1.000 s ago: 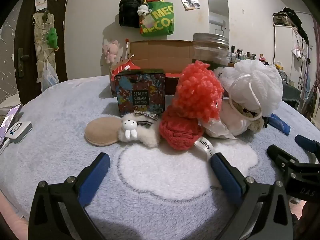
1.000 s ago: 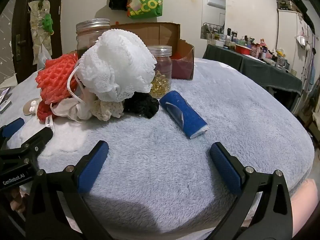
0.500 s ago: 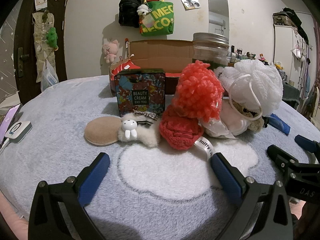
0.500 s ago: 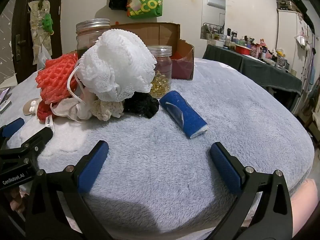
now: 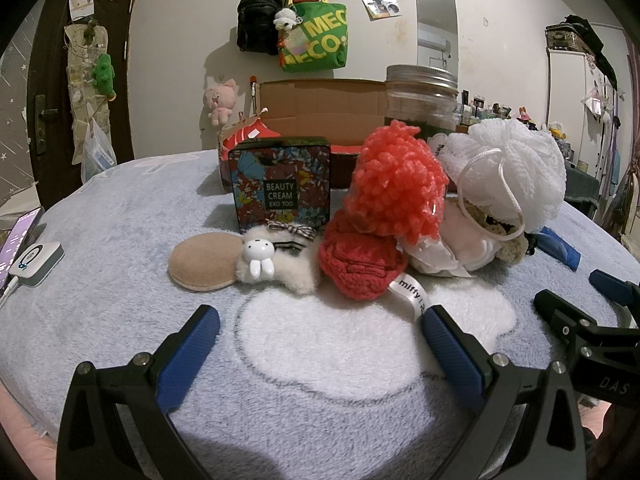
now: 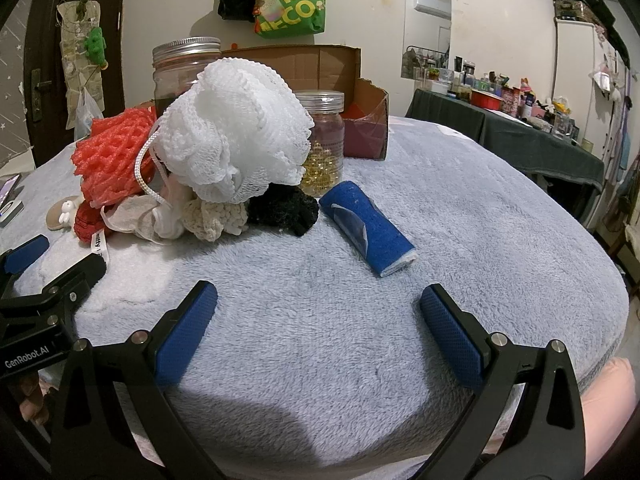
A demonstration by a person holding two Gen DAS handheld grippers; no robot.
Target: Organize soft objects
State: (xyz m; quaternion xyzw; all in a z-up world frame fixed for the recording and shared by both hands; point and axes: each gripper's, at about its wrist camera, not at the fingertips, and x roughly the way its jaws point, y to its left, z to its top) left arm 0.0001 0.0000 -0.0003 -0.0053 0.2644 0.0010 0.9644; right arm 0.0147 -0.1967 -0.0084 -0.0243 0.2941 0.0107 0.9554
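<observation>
A heap of soft things lies mid-table on the fluffy blue blanket: a white mesh bath pouf point(image 5: 508, 172) point(image 6: 236, 132), a coral foam net point(image 5: 396, 184) point(image 6: 112, 152), a red knitted piece point(image 5: 360, 260), a furry white clip with a bunny point(image 5: 276, 264), a tan powder puff point(image 5: 200, 260), a cream scrunchie point(image 6: 216, 216) and a black scrunchie point(image 6: 284, 208). A blue rolled cloth point(image 6: 366, 228) lies to the right of the heap. My left gripper point(image 5: 320, 344) stands open in front of the red piece. Short of the blue roll, my right gripper point(image 6: 318, 320) is open too. Neither holds anything.
An open cardboard box point(image 5: 320, 108) stands behind the heap, with a patterned "Beauty Cream" tin point(image 5: 280, 188), a big glass jar point(image 6: 186, 76) and a small jar of gold beads point(image 6: 324, 140) nearby. A phone and a white device point(image 5: 34, 258) lie at the far left.
</observation>
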